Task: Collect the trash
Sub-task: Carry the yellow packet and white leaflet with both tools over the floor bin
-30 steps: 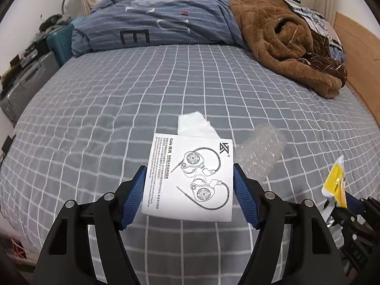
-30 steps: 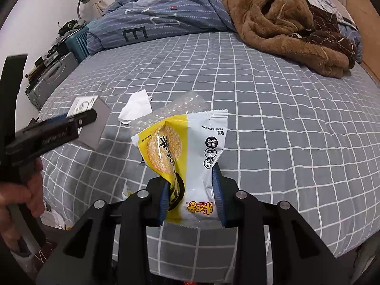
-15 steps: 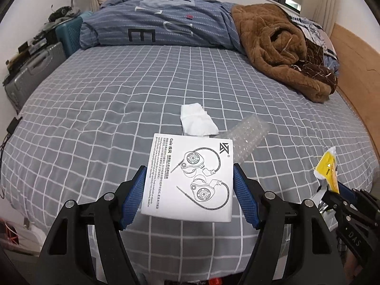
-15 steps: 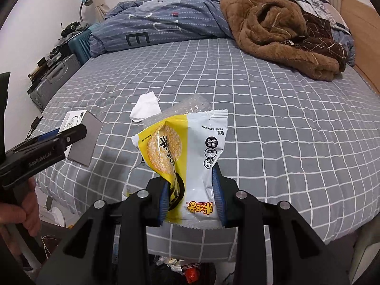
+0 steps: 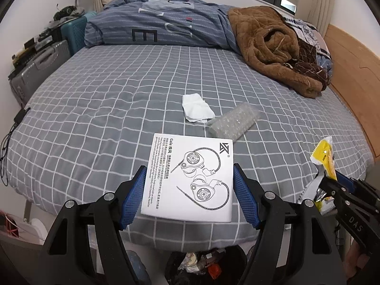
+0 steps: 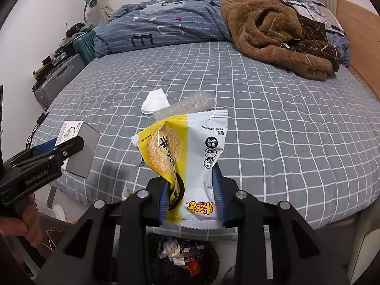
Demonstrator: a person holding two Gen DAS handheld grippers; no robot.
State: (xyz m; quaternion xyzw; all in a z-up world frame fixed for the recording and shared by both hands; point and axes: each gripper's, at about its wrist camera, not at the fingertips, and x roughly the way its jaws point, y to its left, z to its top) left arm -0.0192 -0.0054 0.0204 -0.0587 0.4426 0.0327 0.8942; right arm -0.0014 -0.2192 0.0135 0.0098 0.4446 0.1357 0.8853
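- Now: left gripper (image 5: pixel 188 197) clamps box (image 5: pixel 190 178); right gripper (image 6: pixel 191 198) clamps wrapper (image 6: pixel 190 163), both above bin (image 6: pixel 182 256).
- Risk: light wrapper drifts past bin rim if released off-centre.

We see a matt white paper earphone leaflet (image 5: pixel 190 178) between textured blue rubbery pads (image 5: pixel 133 197) on smooth black plastic jaws. The yellow-and-white snack wrapper (image 6: pixel 190 161) is glossy crinkled film; the grey checked bedsheet (image 5: pixel 118 109) is soft matt cloth, the brown blanket (image 5: pixel 273 47) plush fleece.
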